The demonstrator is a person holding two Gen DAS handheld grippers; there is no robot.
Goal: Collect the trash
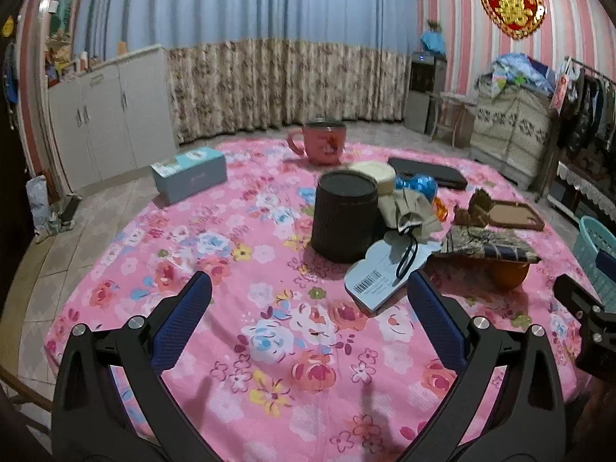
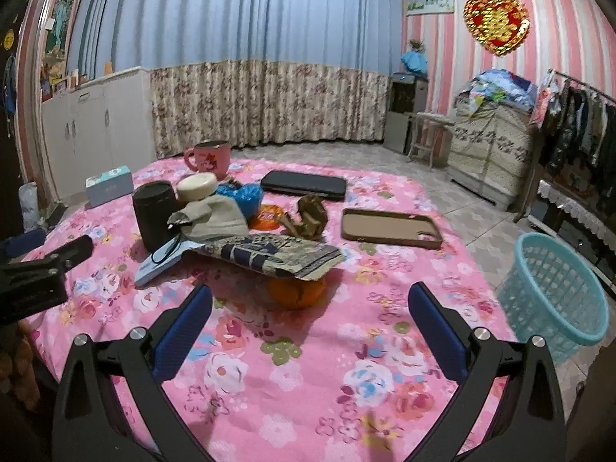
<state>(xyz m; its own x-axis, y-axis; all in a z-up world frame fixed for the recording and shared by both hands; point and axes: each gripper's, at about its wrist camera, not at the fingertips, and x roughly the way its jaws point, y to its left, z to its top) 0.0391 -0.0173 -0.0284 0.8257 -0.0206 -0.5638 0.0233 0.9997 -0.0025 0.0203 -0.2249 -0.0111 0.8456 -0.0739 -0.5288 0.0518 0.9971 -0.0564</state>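
Observation:
On the pink floral tablecloth point(image 1: 269, 327) lies a heap of litter: a crumpled brown paper point(image 2: 310, 215), a blue wrapper point(image 2: 242, 194), an orange wrapper point(image 2: 267, 217) and a flat patterned packet point(image 2: 277, 256) resting on an orange point(image 2: 296, 292). My right gripper point(image 2: 310, 296) is open just short of the orange, holding nothing. My left gripper point(image 1: 308, 292) is open too, empty, in front of a white barcode card point(image 1: 381, 281) and a dark cylinder point(image 1: 344, 217). A turquoise basket point(image 2: 554, 292) stands on the floor right of the table.
Also on the table are a pink mug point(image 2: 210, 159), a blue tissue box point(image 1: 188, 173), a beige pouch point(image 2: 215, 217), a white round lid point(image 2: 197, 186), a black case point(image 2: 304, 184) and a brown phone case point(image 2: 390, 227). White cabinets point(image 1: 107, 123) line the left wall.

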